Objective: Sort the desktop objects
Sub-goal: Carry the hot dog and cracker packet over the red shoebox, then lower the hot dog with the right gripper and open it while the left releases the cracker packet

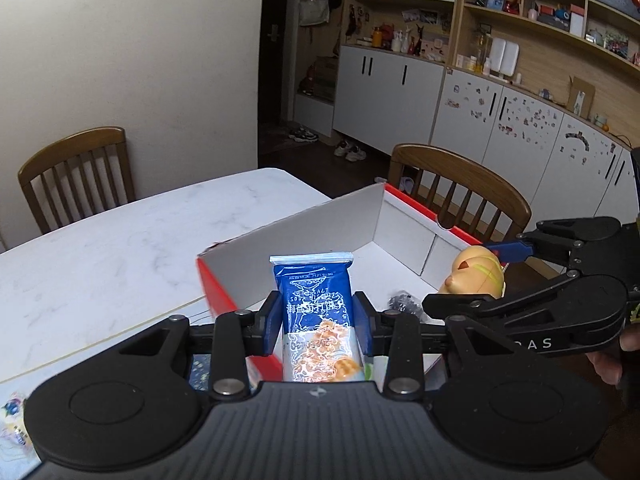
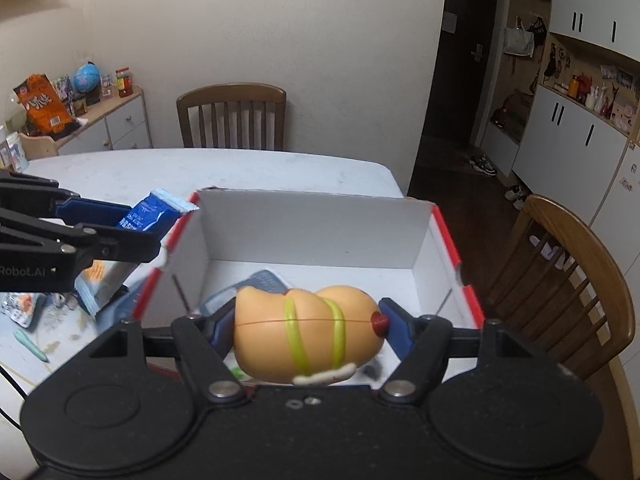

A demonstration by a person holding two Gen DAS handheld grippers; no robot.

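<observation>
My left gripper [image 1: 319, 322] is shut on a blue and white biscuit packet [image 1: 316, 312], which stands upright between the blue pads near the red-edged white cardboard box [image 1: 304, 232]. From the right wrist view the same packet [image 2: 150, 212] hangs just outside the box's left wall [image 2: 188, 256]. My right gripper [image 2: 308, 324] is shut on a tan toy hot dog [image 2: 308, 332] with yellow-green stripes, held sideways over the box's near end. In the left wrist view the toy [image 1: 476, 276] and right gripper [image 1: 470, 274] sit at the right, over the box. A blue packet [image 2: 260, 282] lies inside the box.
The white marble table [image 1: 120, 248] stretches left and back. Wooden chairs [image 2: 232, 116] [image 2: 572, 276] stand behind and to the right of it. Loose small packets [image 2: 20, 308] and a pale green stick [image 2: 32, 346] lie on the table left of the box.
</observation>
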